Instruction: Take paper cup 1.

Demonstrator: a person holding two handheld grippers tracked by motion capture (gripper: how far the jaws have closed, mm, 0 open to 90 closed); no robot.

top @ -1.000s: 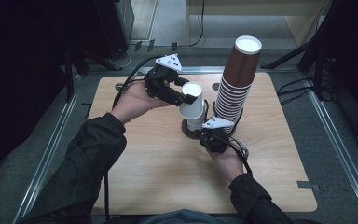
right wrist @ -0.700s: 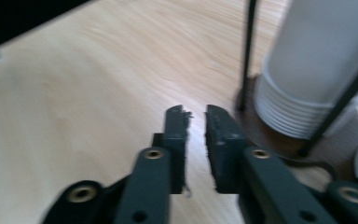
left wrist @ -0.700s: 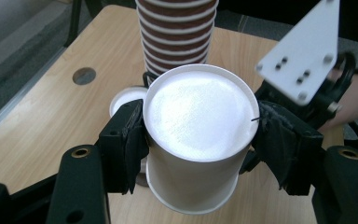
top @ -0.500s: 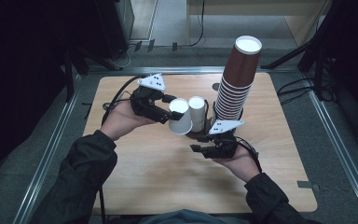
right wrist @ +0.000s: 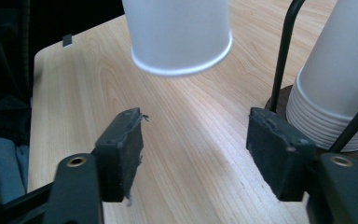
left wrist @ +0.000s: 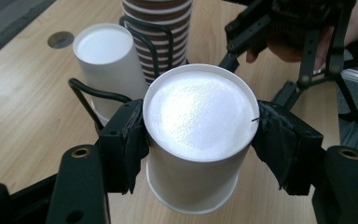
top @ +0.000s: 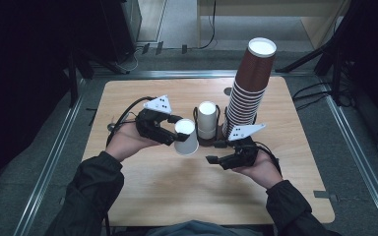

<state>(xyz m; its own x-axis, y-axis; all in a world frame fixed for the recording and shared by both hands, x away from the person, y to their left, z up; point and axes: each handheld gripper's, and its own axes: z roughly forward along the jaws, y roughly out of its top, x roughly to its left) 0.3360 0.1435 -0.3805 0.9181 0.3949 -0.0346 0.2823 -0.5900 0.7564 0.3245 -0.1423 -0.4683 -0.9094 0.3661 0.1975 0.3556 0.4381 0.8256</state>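
in left hand-held gripper (left wrist: 198,144), white cup (left wrist: 196,140)

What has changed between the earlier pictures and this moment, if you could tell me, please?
The left gripper, clamped on one upside-down white cup, has carried it off the white stack in the wire holder, leftward and down toward the table. The right gripper has just opened, let go of that stack and drawn back; nothing lies between its jaws. The brown cup stack has not moved.

Dark jacket sleeves (top: 88,191), black two-jaw grippers (top: 170,133) with brass-coloured screws (left wrist: 80,152) — grey dotted triangular plates (top: 158,103), black cables (top: 128,110).
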